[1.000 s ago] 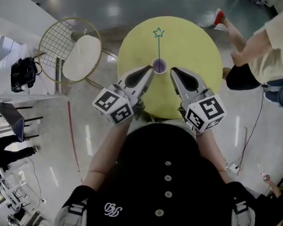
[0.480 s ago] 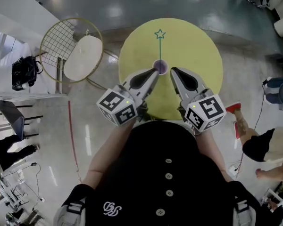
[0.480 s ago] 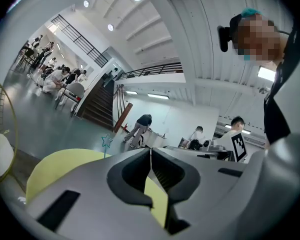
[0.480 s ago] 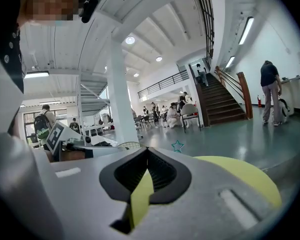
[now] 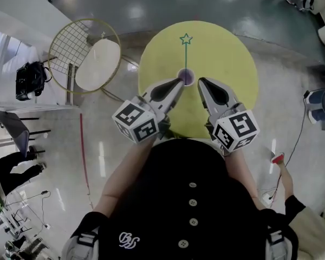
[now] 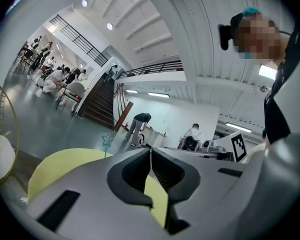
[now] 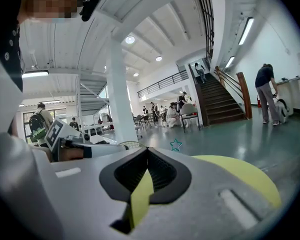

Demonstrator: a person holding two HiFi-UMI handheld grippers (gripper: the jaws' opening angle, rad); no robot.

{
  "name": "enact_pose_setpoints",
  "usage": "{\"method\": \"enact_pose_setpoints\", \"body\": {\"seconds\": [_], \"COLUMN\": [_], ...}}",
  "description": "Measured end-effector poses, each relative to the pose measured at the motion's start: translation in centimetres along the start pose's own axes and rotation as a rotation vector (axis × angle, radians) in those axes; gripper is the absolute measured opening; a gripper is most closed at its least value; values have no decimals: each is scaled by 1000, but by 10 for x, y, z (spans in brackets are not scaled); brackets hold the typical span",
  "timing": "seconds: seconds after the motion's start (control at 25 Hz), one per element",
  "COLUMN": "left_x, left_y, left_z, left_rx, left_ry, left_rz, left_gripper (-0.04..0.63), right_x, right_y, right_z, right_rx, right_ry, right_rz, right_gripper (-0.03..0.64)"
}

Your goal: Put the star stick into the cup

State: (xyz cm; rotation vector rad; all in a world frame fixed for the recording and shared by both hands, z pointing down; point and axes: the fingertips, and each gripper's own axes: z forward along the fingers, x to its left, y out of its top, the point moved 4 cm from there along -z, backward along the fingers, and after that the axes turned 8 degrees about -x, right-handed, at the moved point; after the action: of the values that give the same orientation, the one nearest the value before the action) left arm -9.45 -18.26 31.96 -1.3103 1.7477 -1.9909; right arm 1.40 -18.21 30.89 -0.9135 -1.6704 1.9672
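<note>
A small purple cup (image 5: 185,76) stands on the round yellow table (image 5: 227,58). The star stick (image 5: 185,56) rises upright out of the cup, with its teal star (image 5: 185,38) at the top. My left gripper (image 5: 178,83) lies just left of the cup, shut and empty. My right gripper (image 5: 202,83) sits just right of the cup, also shut with nothing in it. The star (image 6: 107,139) peeks over the left gripper (image 6: 151,152) in the left gripper view. In the right gripper view the star (image 7: 176,144) shows above the right gripper (image 7: 147,152). Both gripper views hide the cup.
A wire-frame chair (image 5: 96,64) with a white seat stands close to the table's left side. A black bag (image 5: 30,80) lies further left. At the lower right a person's foot in a red shoe (image 5: 277,158) is near a floor cable.
A passer-by has walked from the upper right down to the lower right corner. My left gripper has edged slightly toward the cup. The stick stays in the cup.
</note>
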Motion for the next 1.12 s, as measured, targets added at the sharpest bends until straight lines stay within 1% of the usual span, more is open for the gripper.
{"method": "enact_pose_setpoints", "body": {"seconds": [0.32, 0.48, 0.76, 1.12], "left_x": [0, -1, -3, -7], "left_y": [-1, -6, -9, -16], "left_z": [-2, -5, -5, -5], "left_rx": [9, 17, 26, 45], "left_ry": [9, 11, 4, -5], "left_rz": [9, 1, -9, -13], "left_gripper": [18, 18, 18, 18], "right_x": [4, 4, 8, 11], "right_y": [-3, -4, -8, -10], "right_z": [0, -3, -4, -2], "right_rx": [8, 9, 32, 38], "right_ry": [6, -1, 4, 6], "right_rz": [-1, -4, -25, -33], "right_gripper": [5, 5, 5, 5]}}
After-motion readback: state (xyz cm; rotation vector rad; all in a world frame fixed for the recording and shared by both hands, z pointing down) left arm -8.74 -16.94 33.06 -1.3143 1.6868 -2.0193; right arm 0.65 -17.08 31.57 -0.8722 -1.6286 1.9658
